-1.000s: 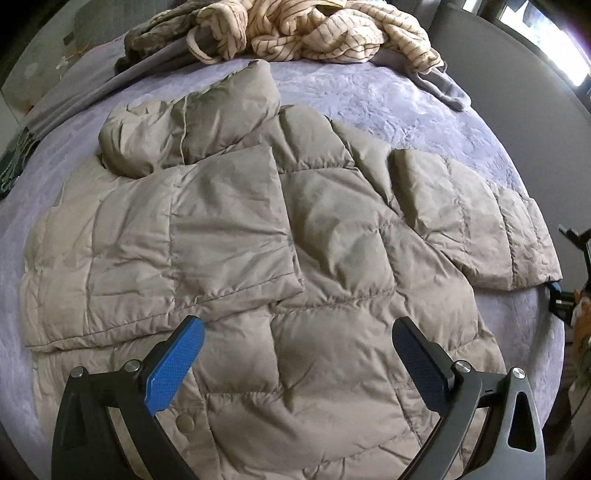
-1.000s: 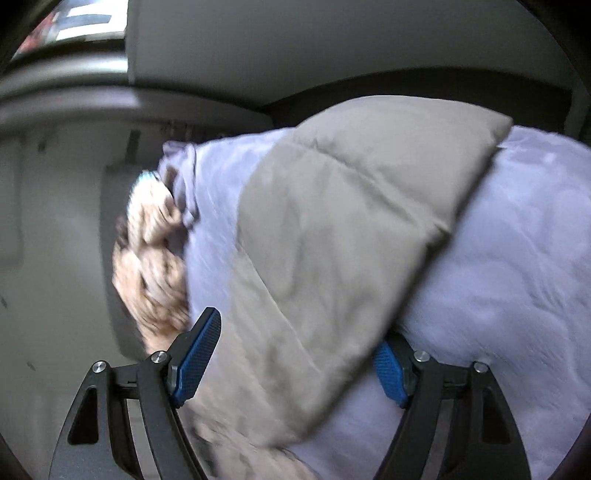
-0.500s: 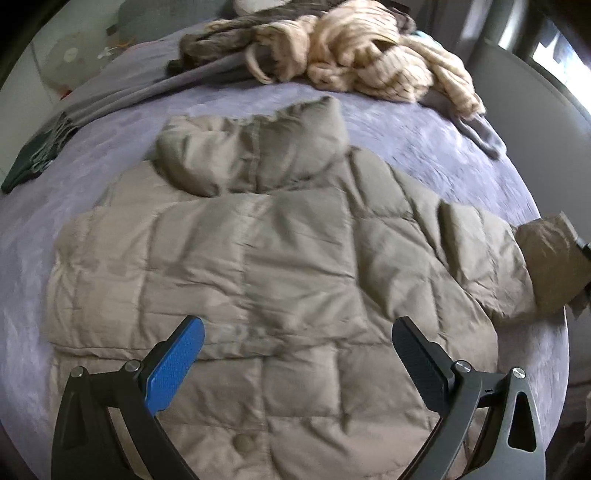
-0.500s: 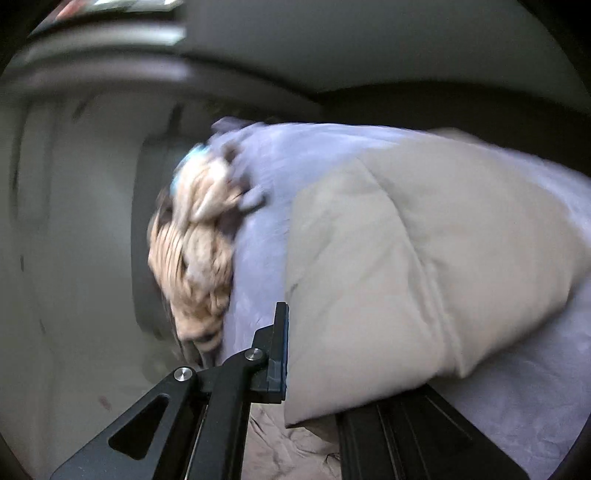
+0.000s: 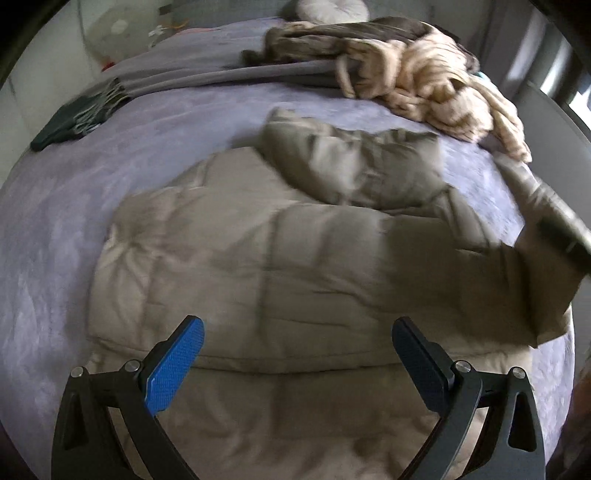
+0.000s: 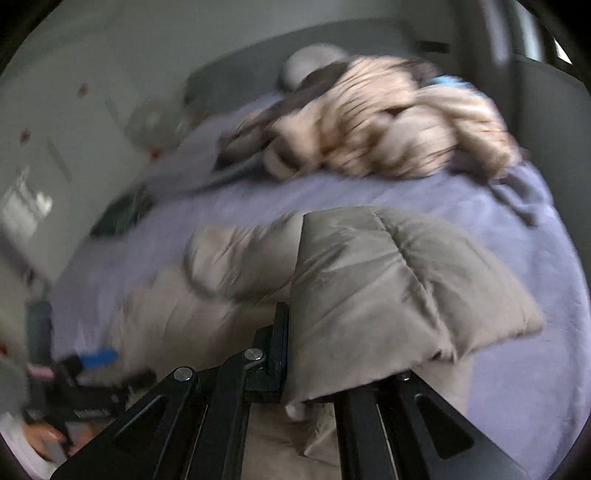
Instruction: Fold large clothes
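Note:
A khaki puffer jacket (image 5: 280, 266) lies spread on the purple bed cover (image 5: 66, 229), its hood (image 5: 354, 166) towards the far side. My left gripper (image 5: 295, 332) hovers over the jacket's lower part, open, with nothing between its blue pads (image 5: 177, 365). My right gripper (image 6: 291, 332) is shut on the end of the jacket's sleeve (image 6: 399, 288) and holds it raised above the jacket's body. In the left wrist view the right gripper (image 5: 554, 225) is a dark blur at the right edge, with the sleeve (image 5: 517, 280) hanging from it. The left gripper (image 6: 92, 360) shows blurred at lower left in the right wrist view.
A heap of beige striped clothes (image 5: 424, 81) and a grey cloth (image 5: 221, 74) lie at the far end of the bed. A dark fringed item (image 5: 74, 118) sits at the far left, and a pale pillow (image 5: 332, 9) behind. A grey wall panel (image 5: 554, 118) borders the right side.
My right gripper closed on the sleeve end, rolled over and swung it up and across over the jacket. My left gripper drifted across the jacket, still open.

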A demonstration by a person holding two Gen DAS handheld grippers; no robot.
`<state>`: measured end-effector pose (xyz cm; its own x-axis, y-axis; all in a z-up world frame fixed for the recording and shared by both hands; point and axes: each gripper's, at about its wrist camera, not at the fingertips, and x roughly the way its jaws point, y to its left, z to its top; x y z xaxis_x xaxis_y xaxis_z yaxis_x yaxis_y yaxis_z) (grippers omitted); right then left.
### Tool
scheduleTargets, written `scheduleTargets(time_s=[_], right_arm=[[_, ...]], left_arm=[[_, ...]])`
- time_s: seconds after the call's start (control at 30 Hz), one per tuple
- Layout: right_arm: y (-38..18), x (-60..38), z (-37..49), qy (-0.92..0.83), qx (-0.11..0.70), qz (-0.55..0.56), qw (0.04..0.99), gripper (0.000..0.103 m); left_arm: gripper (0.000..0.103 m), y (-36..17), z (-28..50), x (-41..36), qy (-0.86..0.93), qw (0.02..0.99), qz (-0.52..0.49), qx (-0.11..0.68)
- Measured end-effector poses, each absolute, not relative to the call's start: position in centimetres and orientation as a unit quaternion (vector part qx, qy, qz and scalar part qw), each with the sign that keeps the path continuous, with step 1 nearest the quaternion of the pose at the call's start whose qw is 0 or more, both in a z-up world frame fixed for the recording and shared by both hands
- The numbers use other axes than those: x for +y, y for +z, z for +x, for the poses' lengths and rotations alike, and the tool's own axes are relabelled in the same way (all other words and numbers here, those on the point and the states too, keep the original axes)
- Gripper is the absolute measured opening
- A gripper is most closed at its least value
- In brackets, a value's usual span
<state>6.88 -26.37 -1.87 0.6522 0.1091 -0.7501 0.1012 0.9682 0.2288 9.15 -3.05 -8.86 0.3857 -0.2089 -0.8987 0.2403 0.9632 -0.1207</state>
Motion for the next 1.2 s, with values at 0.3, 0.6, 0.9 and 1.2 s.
scheduleTargets(time_s=[0.3,0.6,0.9,1.2], right_arm=[[-11.0,-21.0,8.2,0.010,0.518,0.134,0.845,0.005],[-9.0,-27.7,4.4,-0.021,0.472,0.311,0.824,0.073],[-9.2,-34.8,4.6,-0.102,0.382,0.476,0.786,0.007],[-5.1,-21.4,11.2,0.051,0.432,0.234,0.869,0.007]], left_arm=[[0.102,-11.1,10.9,-0.4,-0.130,0.827,-0.006,0.547],[0.102,-11.8,12.4,-2.5,-0.181,0.816,-0.036,0.548],[0.102,-13.0,13.8,-2.5,-0.256,0.775,-0.121,0.565],[0.102,-14.7,15.6,1.9,-0.294,0.717,-0.261,0.576]])
